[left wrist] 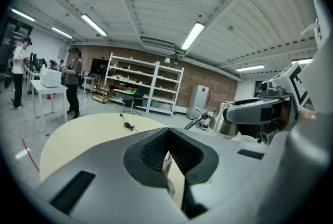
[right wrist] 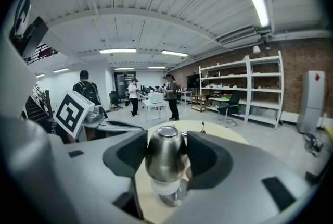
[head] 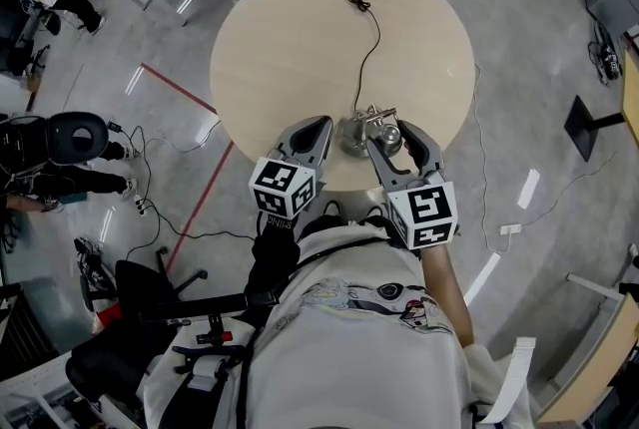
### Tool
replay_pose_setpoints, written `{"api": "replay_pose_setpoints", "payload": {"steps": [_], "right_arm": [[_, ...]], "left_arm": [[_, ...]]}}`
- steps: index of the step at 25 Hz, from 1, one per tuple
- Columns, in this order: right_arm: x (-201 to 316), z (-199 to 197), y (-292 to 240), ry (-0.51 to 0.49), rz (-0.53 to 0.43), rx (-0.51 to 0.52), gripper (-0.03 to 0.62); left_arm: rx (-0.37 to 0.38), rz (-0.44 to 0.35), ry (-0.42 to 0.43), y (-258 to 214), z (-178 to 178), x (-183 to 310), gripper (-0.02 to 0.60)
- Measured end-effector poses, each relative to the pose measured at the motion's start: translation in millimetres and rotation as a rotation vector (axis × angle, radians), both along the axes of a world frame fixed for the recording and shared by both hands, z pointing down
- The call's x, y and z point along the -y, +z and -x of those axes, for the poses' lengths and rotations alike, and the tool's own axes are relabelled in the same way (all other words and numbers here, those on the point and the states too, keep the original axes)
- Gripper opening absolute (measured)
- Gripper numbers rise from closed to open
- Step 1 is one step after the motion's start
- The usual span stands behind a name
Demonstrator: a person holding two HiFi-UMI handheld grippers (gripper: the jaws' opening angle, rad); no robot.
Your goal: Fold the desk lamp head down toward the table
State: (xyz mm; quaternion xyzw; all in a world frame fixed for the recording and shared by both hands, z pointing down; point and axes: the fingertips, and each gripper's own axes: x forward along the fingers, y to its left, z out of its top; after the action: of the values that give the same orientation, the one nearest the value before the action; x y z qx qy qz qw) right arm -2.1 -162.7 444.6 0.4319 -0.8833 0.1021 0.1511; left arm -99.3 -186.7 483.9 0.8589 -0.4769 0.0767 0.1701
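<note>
**Table**: round, pale matt wood-tone top.

**Left gripper**: smooth grey shell with black ribbed pads and a marker cube at its rear. In the left gripper view the left gripper had its pads pressed together at the tips, nothing between them. It was held over the near edge of the table, just left of the lamp.

**Cord**: thin, dark, running from the lamp across the table top to a small plug at the far side.

**Desk lamp**: brushed silver metal throughout, with a round base and a short jointed arm bearing a knob. It stood at the near rim of the table, between the two grippers.

**Lamp head**: glossy egg-shaped metal shade. In the right gripper view its long axis stood roughly upright, flat-capped narrow end up, white collar at the lower end facing the table.

**Right gripper**: same grey shell and black pads. Its jaws were closed against either side of the lamp head, pinching it.
</note>
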Motion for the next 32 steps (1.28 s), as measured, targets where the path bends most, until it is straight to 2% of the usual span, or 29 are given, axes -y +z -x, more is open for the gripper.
{"api": "replay_pose_setpoints", "payload": {"steps": [32], "right_arm": [[-38, -20, 30, 0.009, 0.026, -0.023, 0.239]], "left_arm": [[0.006, 0.003, 0.030, -1, -16, -2, -0.002]]}}
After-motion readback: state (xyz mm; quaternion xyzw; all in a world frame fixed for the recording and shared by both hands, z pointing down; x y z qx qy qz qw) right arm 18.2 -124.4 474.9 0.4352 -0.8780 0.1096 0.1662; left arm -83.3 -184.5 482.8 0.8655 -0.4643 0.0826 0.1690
